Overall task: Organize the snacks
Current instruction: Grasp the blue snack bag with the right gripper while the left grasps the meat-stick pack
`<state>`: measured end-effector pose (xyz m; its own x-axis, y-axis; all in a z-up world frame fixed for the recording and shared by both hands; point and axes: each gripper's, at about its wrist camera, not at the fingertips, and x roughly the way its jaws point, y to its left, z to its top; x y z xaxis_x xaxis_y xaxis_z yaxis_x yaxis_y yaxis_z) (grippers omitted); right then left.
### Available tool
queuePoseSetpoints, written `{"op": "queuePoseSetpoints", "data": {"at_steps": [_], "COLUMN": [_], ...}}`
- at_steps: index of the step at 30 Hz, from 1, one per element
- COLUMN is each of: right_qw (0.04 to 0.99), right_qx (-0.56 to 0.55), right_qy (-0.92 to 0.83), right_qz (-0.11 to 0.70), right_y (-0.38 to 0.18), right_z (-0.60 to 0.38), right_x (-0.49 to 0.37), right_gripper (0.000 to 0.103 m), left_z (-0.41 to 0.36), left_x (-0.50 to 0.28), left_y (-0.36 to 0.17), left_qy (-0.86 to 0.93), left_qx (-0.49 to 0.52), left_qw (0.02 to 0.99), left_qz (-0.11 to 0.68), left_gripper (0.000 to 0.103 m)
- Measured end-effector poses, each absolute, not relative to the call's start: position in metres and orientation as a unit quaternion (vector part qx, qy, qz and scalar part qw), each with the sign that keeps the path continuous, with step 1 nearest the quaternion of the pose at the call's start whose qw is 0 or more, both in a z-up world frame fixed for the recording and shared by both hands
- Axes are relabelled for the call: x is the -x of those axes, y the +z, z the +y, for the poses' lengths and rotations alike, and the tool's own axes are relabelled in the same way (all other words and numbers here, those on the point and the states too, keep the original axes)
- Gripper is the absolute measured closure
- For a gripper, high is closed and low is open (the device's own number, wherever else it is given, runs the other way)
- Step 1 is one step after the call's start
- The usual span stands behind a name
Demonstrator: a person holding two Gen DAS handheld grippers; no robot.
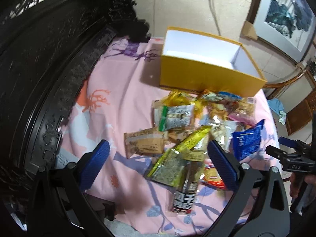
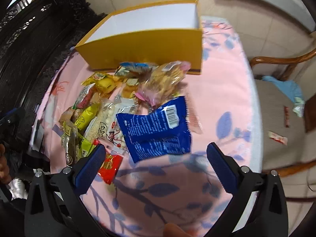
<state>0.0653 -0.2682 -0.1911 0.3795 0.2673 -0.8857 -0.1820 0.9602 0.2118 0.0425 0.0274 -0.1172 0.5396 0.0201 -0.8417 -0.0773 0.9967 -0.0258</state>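
A pile of snack packets [image 1: 197,122] lies on a pink cloth in front of an open yellow box [image 1: 209,75] with an empty white inside. The pile holds a blue packet [image 1: 246,140], a green-yellow packet [image 1: 177,158] and a black stick packet [image 1: 184,195]. My left gripper [image 1: 158,164] is open above the near packets and holds nothing. In the right wrist view my right gripper [image 2: 156,165] is open and empty just before the blue packet [image 2: 158,130], with the box [image 2: 146,43] behind the pile. The right gripper also shows at the left wrist view's right edge [image 1: 284,152].
Dark carved wooden furniture [image 1: 39,69] runs along the left of the pink floral cloth [image 2: 217,90]. A wooden chair [image 2: 280,90] with a blue cloth and small wrappers stands right of the table. A framed picture [image 1: 286,13] leans on the tiled floor.
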Motion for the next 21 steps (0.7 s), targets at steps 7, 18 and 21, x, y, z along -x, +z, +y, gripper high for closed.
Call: {"op": "queuePoseSetpoints", "data": {"at_steps": [7, 18, 21], "right_qw": [0.82, 0.836, 0.835], "right_qx": [-0.019, 0.084, 0.084], "right_qy": [0.156, 0.205, 0.22], "right_qz": [0.55, 0.502, 0.498], "right_y": [-0.223, -0.227, -0.217], "right_z": [-0.263, -0.234, -0.24], "right_x": [-0.094, -0.083, -0.08], "right_gripper": [0.001, 0.035, 0.061], "left_z": [0.044, 0.041, 0.038], "left_x": [-0.04, -0.007, 0.003], "left_y": [-0.129, -0.149, -0.154], "left_qy": [0.063, 0.134, 0.139], "left_qx": [0.049, 0.051, 0.053], "left_qw": [0.864, 0.841, 0.839], "left_qz": [0.496, 0.522, 0.524], "left_gripper": [0.002, 0.002, 0.002]}}
